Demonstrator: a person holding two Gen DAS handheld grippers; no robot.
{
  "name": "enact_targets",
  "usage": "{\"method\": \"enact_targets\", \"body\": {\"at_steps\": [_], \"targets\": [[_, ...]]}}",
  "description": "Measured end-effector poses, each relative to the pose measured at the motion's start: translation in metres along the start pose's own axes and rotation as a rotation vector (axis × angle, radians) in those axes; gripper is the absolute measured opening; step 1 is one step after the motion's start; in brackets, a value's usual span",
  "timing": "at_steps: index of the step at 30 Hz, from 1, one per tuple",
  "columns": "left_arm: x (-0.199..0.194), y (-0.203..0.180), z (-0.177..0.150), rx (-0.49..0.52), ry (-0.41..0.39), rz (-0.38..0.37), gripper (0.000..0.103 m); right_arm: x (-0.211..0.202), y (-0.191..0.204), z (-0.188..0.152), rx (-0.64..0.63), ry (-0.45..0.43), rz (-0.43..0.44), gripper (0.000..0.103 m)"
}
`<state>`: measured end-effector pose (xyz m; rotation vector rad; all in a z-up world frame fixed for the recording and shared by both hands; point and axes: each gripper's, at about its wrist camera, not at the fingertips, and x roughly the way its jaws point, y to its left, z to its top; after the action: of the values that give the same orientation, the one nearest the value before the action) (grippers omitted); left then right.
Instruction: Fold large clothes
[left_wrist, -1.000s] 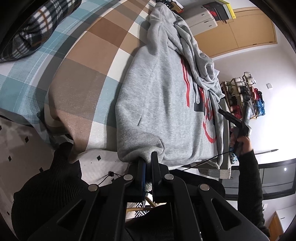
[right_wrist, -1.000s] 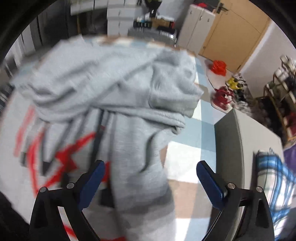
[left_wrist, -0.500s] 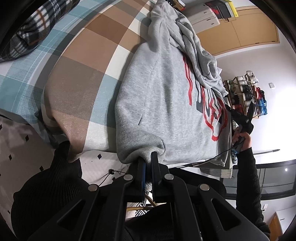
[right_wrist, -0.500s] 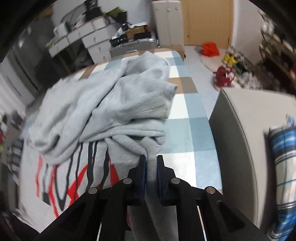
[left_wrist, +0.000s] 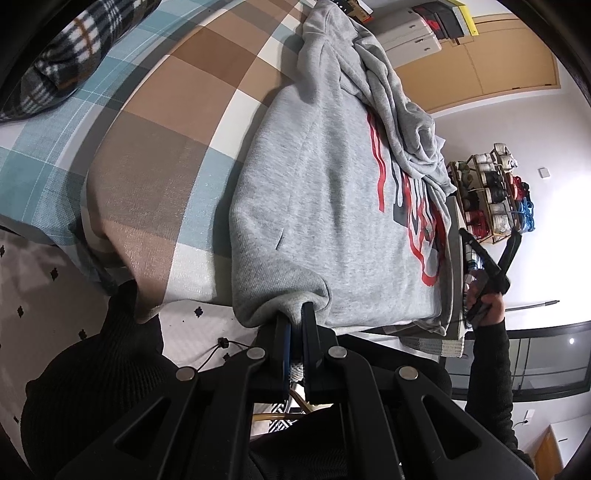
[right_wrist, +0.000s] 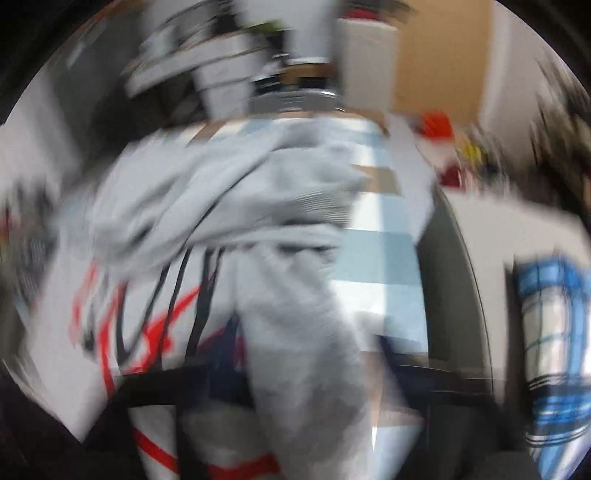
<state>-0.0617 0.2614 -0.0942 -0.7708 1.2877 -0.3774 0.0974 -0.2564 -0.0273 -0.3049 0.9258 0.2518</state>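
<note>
A grey sweatshirt (left_wrist: 325, 206) with a red and black print lies spread on the checked bed (left_wrist: 155, 155). Its sleeves and hood are bunched along the far side. My left gripper (left_wrist: 295, 321) is shut on the hem at the near corner, which hangs over the bed's edge. In the left wrist view my right gripper (left_wrist: 490, 234) is off the sweatshirt's right edge, jaws opening into a wide V with no cloth in them. The right wrist view is badly blurred. It shows a grey sleeve (right_wrist: 303, 332) running down the middle over the print.
A dark plaid pillow (left_wrist: 74, 55) lies at the bed's far left. A grey bench (right_wrist: 454, 295) with a blue plaid cloth (right_wrist: 554, 332) stands right of the bed. A shoe rack (left_wrist: 495, 199) and a wooden door (left_wrist: 509, 55) are beyond. The person's dark sleeve (left_wrist: 491, 369) reaches in.
Half a second ago my right gripper was shut on a fold of the sleeve. Now it is open and has pulled away upward. The left gripper has held still on the hem.
</note>
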Motion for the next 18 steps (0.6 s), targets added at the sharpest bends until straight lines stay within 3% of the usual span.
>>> {"method": "enact_targets", "body": {"at_steps": [3,5,7,8,9,12,14,18], "targets": [[-0.001,0.001,0.000,-0.002,-0.001,-0.004,0.000,0.016,0.031,-0.001,-0.144,0.046,-0.135,0.101],[-0.001,0.001,0.000,0.003,-0.001,-0.003,0.000,0.033,0.034,0.000,-0.155,0.086,-0.184,0.100],[-0.002,0.001,-0.001,0.003,-0.002,-0.004,0.000,0.047,0.025,-0.003,-0.137,0.140,-0.171,0.090],[-0.002,0.002,-0.001,0.002,-0.002,-0.007,0.000,0.055,0.022,-0.004,-0.121,0.172,-0.148,0.066],[-0.003,0.002,-0.001,-0.001,-0.004,-0.010,0.000,0.059,0.012,-0.007,-0.090,0.201,-0.138,0.035],[-0.003,0.003,-0.001,-0.002,-0.006,-0.020,0.000,0.058,-0.022,-0.002,0.082,0.162,-0.101,0.013],[-0.001,0.002,0.000,0.000,-0.002,-0.018,0.000,0.051,-0.053,0.000,0.250,0.125,0.004,0.011],[0.001,0.001,0.001,-0.001,0.008,-0.012,0.000,0.042,-0.076,0.001,0.334,0.057,0.015,0.011]]}}
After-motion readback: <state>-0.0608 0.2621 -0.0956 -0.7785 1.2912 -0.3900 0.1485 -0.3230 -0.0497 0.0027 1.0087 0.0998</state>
